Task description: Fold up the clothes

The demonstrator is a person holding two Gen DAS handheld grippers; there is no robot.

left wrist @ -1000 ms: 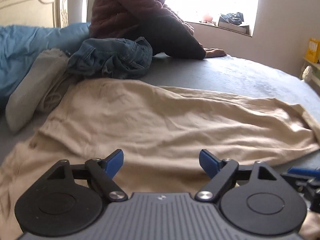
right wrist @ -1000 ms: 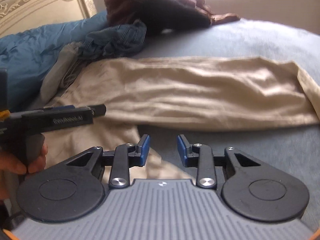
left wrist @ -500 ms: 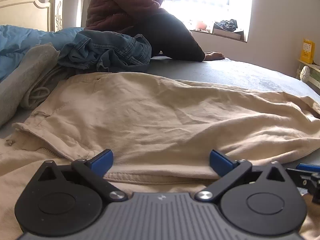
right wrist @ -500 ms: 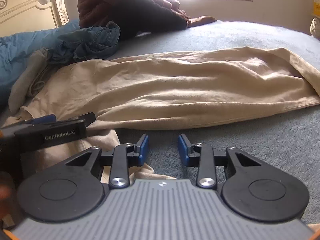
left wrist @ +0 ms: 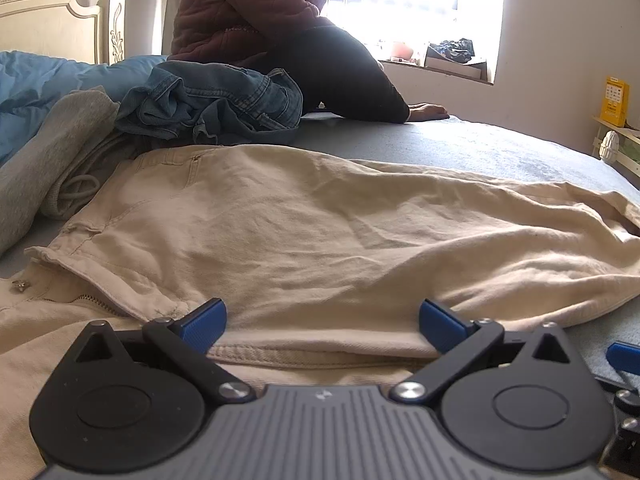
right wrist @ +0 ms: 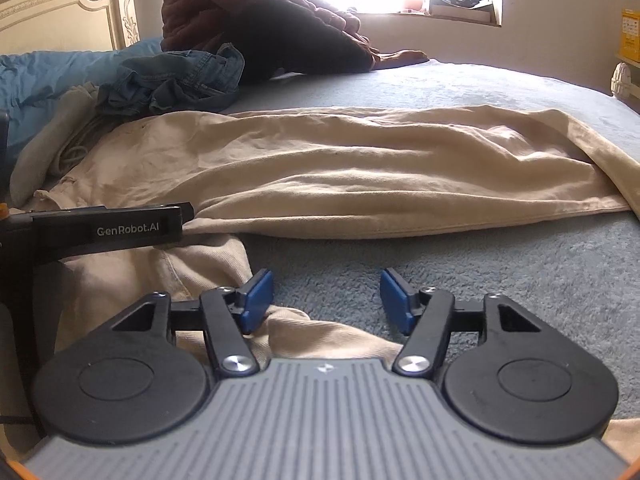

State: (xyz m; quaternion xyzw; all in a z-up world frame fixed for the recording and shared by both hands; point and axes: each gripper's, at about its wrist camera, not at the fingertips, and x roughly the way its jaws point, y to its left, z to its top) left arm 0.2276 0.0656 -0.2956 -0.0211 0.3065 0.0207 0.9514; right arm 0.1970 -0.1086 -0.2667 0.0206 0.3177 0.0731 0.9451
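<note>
Left tongs [left wrist: 322,326] wider than before over beige trousers [left wrist: 320,232]; right tongs [right wrist: 326,300] opening

Daylight pours in from the window [left wrist: 412,8] at the back and blows it out to pure white in both views. The seated person [left wrist: 256,20] in front of it is backlit and dark, with detail perhaps lost in shadow. The bed [right wrist: 500,92] surface is evenly, softly lit. Fisheye distortion bends the walls, and the corners are vignetted black.
</note>
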